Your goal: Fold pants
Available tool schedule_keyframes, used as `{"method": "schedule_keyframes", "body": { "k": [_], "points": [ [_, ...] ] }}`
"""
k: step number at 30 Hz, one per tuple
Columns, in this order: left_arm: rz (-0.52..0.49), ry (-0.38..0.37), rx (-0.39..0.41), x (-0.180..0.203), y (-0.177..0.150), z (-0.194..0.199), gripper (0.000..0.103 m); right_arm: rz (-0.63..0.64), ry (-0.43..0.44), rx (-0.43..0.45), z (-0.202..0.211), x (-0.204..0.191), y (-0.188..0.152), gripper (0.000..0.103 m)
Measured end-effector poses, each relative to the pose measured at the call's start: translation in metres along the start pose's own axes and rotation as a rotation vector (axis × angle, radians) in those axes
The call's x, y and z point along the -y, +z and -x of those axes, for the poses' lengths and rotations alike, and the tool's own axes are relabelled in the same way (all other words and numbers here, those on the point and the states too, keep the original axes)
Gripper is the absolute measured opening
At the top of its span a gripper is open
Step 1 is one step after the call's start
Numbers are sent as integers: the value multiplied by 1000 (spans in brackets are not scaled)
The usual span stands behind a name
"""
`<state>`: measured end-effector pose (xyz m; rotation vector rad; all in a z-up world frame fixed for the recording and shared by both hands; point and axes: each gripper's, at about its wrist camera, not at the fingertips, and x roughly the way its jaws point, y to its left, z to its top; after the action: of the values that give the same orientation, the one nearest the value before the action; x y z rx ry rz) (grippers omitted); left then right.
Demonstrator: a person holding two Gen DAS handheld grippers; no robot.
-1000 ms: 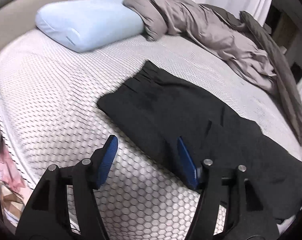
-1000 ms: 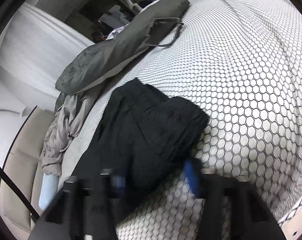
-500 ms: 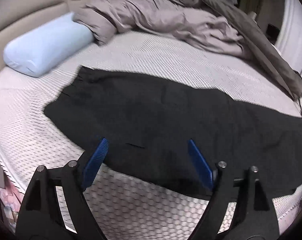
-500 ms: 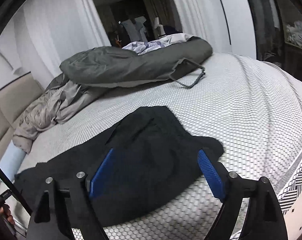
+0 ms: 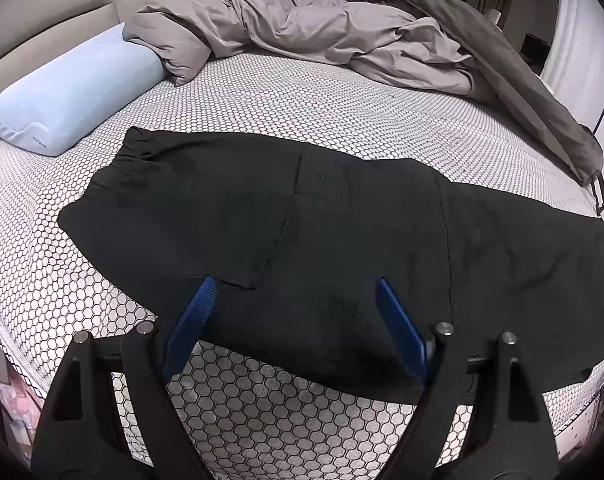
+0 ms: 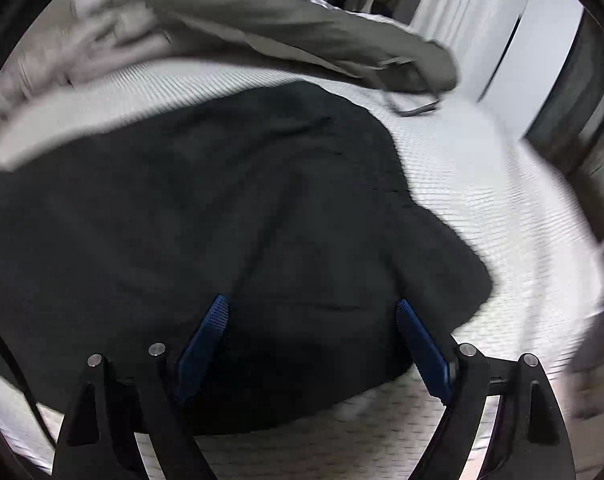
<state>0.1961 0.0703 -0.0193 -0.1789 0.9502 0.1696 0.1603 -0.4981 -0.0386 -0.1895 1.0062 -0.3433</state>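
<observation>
Black pants (image 5: 322,232) lie spread flat across the honeycomb-patterned mattress (image 5: 262,112), waistband at the left, legs running to the right. My left gripper (image 5: 292,284) hangs open just above the pants' near edge, its blue pads (image 5: 398,328) wide apart with nothing between them. In the blurred right wrist view the pants' leg end (image 6: 242,208) fills the middle. My right gripper (image 6: 308,306) hovers open over that dark cloth, blue pads (image 6: 204,340) apart, gripping nothing.
A light blue pillow (image 5: 74,96) lies at the far left by the beige headboard (image 5: 54,12). A crumpled grey duvet (image 5: 322,28) and a dark olive cover (image 5: 514,80) are heaped along the far side. The mattress edge runs just below my grippers.
Both grippers widened and let go of the pants. The left view swung right, bringing the whole garment into sight. The right gripper rolled and moved in closer over the leg end.
</observation>
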Motion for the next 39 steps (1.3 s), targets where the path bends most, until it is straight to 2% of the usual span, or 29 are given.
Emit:
{"method": "schedule_keyframes", "body": {
  "k": [5,7,9,14,18,20,23,24,25,27,29,30,32,33,34,35,37,38,39],
  "points": [
    [-13,-2,-1,6,1,-1,80,-43,71,51,22,11,0,87],
    [-25,-3,3,11,1,-1,80,-98,102,64,25,20,1,87],
    [-34,-3,6,14,1,0,80,-130,94,66,24,31,-2,87],
    [-56,-8,14,25,0,3,80,-269,62,65,16,64,-2,87],
    [-74,-2,17,32,0,1,80,-430,121,31,10,98,-15,87],
    [-79,-10,11,36,-1,0,80,-489,189,8,3,106,-20,87],
    [-99,-21,-5,48,-2,-6,80,-566,339,-22,-11,109,-25,86],
    [-107,-29,-8,54,-3,-8,80,-581,359,-18,-14,109,-25,85],
    [-120,-44,-11,62,-4,-9,80,-595,372,-10,-15,109,-24,80],
    [-148,-67,-14,80,-7,-9,80,-643,424,21,-13,110,-24,47],
    [-192,-94,-15,105,-9,-10,80,-642,451,46,-7,109,-22,31],
    [-207,-103,-15,115,-10,-10,80,-616,437,69,1,106,-21,22],
    [-236,-121,-15,135,-12,-11,80,-565,430,86,15,104,-23,17],
    [-252,-126,-16,145,-13,-13,80,-547,401,74,17,104,-24,17],
    [-273,-124,-19,157,-16,-16,80,-503,318,44,14,100,-26,18],
    [-283,-124,-21,164,-17,-18,80,-461,262,19,13,94,-29,19],
    [-301,-134,-29,181,-21,-21,80,-416,224,13,9,85,-29,23],
    [-305,-140,-34,188,-23,-23,80,-402,207,26,12,80,-28,28],
    [-316,-153,-40,198,-26,-23,80,-384,203,37,17,75,-27,39]
  ]
}}
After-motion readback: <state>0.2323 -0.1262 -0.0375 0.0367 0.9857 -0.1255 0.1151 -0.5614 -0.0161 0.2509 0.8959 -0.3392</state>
